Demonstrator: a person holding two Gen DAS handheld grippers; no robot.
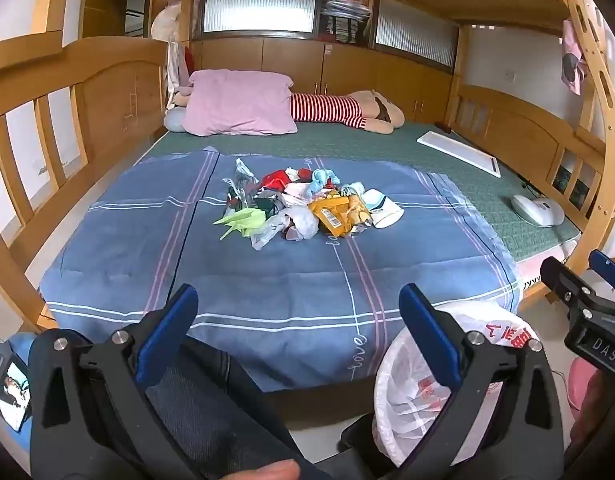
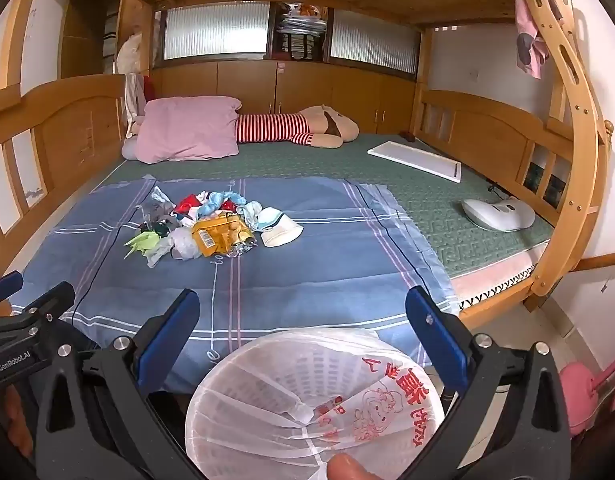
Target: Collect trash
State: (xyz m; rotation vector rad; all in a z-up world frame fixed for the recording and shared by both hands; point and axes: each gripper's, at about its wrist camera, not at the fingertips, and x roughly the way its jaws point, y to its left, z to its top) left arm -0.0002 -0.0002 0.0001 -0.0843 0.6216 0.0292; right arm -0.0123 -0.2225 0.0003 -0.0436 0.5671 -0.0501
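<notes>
A pile of trash [image 1: 303, 202] lies in the middle of the blue checked sheet [image 1: 267, 280] on the bed: wrappers, a yellow packet [image 1: 335, 212], crumpled plastic, a green paper piece [image 1: 241, 220] and a white cup [image 1: 385, 208]. It also shows in the right wrist view [image 2: 211, 226]. A white basket lined with a printed plastic bag [image 2: 307, 404] stands on the floor by the bed's near edge, below my right gripper. My left gripper [image 1: 297, 308] is open and empty, near the bed's front edge. My right gripper [image 2: 303, 312] is open and empty above the basket.
The bed has wooden rails on both sides [image 1: 67, 120] and an upper bunk overhead. A pink pillow [image 1: 239, 104] and a striped plush toy [image 1: 347, 110] lie at the far end. A white board [image 1: 459, 152] and a white device [image 1: 537, 210] lie at right.
</notes>
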